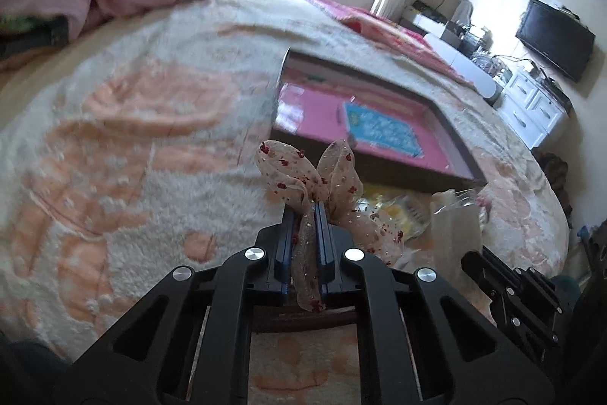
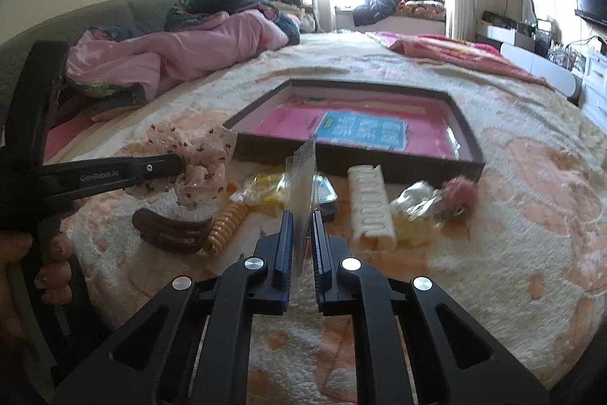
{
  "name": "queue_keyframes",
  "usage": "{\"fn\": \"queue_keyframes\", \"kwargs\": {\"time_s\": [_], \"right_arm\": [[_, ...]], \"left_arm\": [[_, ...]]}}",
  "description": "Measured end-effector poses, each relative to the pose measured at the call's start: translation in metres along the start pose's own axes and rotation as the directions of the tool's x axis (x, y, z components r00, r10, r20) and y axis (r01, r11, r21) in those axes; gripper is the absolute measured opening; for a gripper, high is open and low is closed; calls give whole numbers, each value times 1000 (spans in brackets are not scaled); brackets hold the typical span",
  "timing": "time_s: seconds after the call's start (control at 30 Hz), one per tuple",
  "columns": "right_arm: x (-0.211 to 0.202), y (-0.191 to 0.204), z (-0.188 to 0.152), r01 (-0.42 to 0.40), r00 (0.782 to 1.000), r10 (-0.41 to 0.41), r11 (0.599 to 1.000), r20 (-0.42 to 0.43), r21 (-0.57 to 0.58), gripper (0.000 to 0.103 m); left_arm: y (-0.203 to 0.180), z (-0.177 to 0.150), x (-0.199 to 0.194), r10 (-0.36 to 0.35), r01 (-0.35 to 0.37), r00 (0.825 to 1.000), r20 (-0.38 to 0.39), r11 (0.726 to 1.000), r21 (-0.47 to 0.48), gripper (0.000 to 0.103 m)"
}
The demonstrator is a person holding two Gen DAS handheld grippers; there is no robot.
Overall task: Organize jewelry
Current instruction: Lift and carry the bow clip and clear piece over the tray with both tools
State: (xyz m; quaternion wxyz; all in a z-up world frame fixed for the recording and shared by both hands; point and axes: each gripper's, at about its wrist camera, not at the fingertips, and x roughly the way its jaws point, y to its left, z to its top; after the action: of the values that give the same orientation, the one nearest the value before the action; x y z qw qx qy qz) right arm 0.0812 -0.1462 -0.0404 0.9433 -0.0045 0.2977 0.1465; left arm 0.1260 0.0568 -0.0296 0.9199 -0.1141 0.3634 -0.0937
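Left tongs (image 1: 306, 215) are closed tight on a sheer spotted fabric bow (image 1: 326, 177); the cloth is pinched between the blue pads (image 1: 287, 241), with its loops fanned out past the tips. The bow is held clear of the bed (image 1: 132, 139), probably so it can be carried without dragging on the fleece cover.

Right tongs (image 2: 302, 226) are narrowly parted around a clear plastic packet (image 2: 303, 185), held edge-on and upright. Contact is seen at the left pad; a gap shows at the right, so a firm grip cannot be confirmed.

The dark shallow box (image 2: 472, 147) with the pink liner and a blue card inside lies just ahead of both tongs, presumably the sorting destination. No jewelry is made out inside it yet.

The unsorted pile lies between the right tongs and the box:
- brown hair claw (image 2: 172, 230) and yellow coil tie (image 2: 227, 224), left of the right tongs
- white comb clip (image 2: 370, 207), right of them
- pink fuzzy piece (image 2: 461, 192) and crinkled clear bags, further right

Judgement: early stage, most items still outside the box. A forward carry into the box is likely next for both held items. Risk: the thin packet could slip or twist if the right grip is not closed.
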Motion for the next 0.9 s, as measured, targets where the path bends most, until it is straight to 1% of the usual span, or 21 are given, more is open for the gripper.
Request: {"fn": "queue_keyframes", "kwargs": {"time_s": [0.13, 0.23, 0.37, 0.57, 0.77, 0.9], "right_arm": [[-11, -11, 8, 15, 999, -15, 1000, 41, 6, 9], [-18, -22, 14, 35, 997, -36, 999, 63, 17, 9], [-27, -37, 23, 66, 993, -70, 997, 95, 40, 9], [-35, -64, 37, 113, 984, -122, 991, 131, 72, 9], [-30, -84, 50, 154, 977, -164, 985, 137, 79, 9], [-20, -95, 59, 160, 978, -169, 984, 125, 81, 9]], "left_arm": [[-18, 15, -9, 3, -6, 998, 59, 999, 53, 5], [-29, 21, -9, -9, 3, 997, 71, 997, 76, 5], [-45, 25, -3, -35, 28, 997, 69, 995, 100, 5], [-67, 32, 12, -52, 43, 997, 64, 990, 137, 5], [-82, 47, 28, -59, 47, 996, 71, 986, 159, 5], [-88, 60, 43, -55, 44, 996, 66, 987, 157, 5]]}}
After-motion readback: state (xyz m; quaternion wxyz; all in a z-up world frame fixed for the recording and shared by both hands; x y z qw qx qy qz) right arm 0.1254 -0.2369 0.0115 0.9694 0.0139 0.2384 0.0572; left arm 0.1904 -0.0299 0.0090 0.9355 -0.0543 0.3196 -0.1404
